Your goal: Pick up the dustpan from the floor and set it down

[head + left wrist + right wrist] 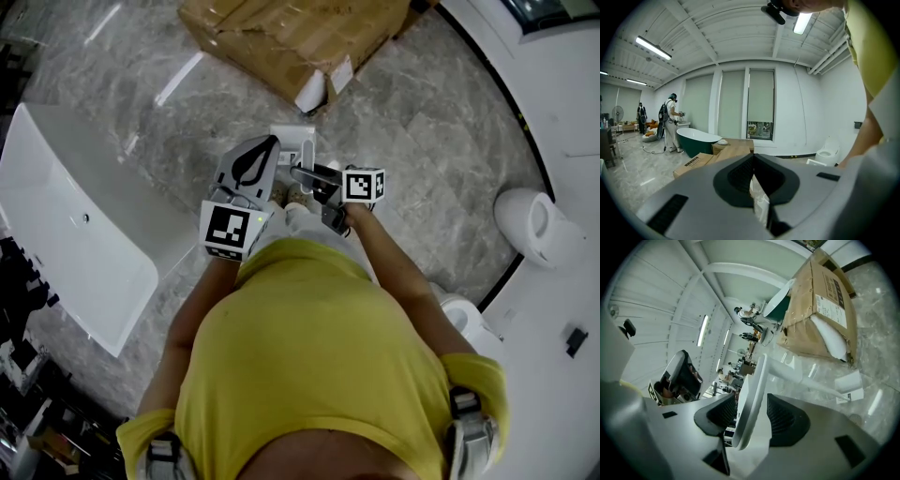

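Two hand-held grippers were up in front of my chest, over the grey marble floor (422, 131). The right hand-held gripper (746, 399) was clamped on the dustpan (757, 376), whose thin white panel stood edge-on between the ribbed pads. The left hand-held gripper (753, 161) was closed, pad tips touching, with nothing held at the tips.

Surroundings: a large cardboard box (291, 37) lay on the floor just beyond the dustpan. A white bathtub (75, 220) stood well off to my left and a white toilet (530, 220) to my right by the wall. Further off in the left gripper view, a green bathtub (696, 140) stood with a person in white (670, 124) beside it.

Limits of observation: my yellow shirt (309, 366) filled the lower half of the head view and covered the floor at my feet. In that view the two hand-held grippers hid most of the dustpan, and only a white corner showed between them. A pale object showed through the gap behind the left pads, and I could not identify it. The right gripper view was tilted, so the dustpan's full outline could not be made out.
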